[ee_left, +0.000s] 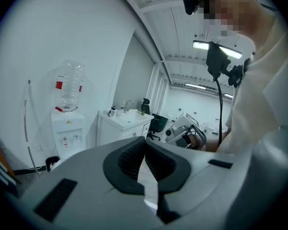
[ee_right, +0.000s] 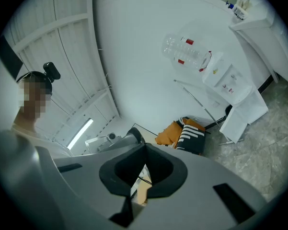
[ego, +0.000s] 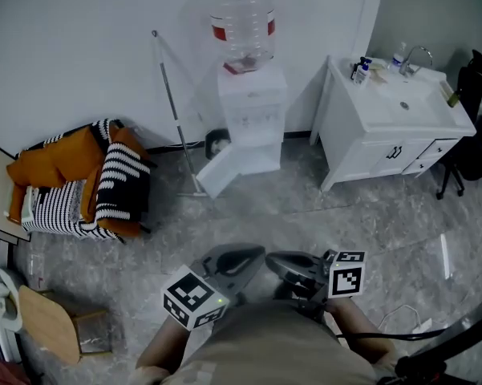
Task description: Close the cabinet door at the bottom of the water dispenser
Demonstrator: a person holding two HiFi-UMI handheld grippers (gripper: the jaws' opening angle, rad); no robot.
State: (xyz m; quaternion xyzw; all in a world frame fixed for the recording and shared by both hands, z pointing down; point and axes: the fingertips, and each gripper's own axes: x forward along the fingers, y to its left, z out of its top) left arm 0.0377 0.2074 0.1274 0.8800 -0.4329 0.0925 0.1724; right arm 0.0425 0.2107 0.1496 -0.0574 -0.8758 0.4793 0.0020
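Observation:
The white water dispenser [ego: 251, 107] stands against the far wall with a clear bottle [ego: 242, 18] on top. Its bottom cabinet door [ego: 227, 168] hangs open, swung out to the left. Both grippers are low in the head view, close to my body and far from the dispenser. My left gripper [ego: 253, 253] is shut with nothing between its jaws [ee_left: 144, 143]. My right gripper [ego: 275, 260] is shut and empty as well [ee_right: 144, 151]. The left gripper view shows the dispenser [ee_left: 67, 128] at the left. In the right gripper view the dispenser [ee_right: 225, 78] appears tilted, with its open door [ee_right: 244, 111].
A long-handled mop [ego: 175, 115] leans on the wall left of the dispenser. A white sink cabinet [ego: 389, 131] stands at the right, with a black chair [ego: 467, 127] beyond it. An orange and striped armchair [ego: 84, 179] sits at the left, a wooden stool [ego: 48, 323] nearer.

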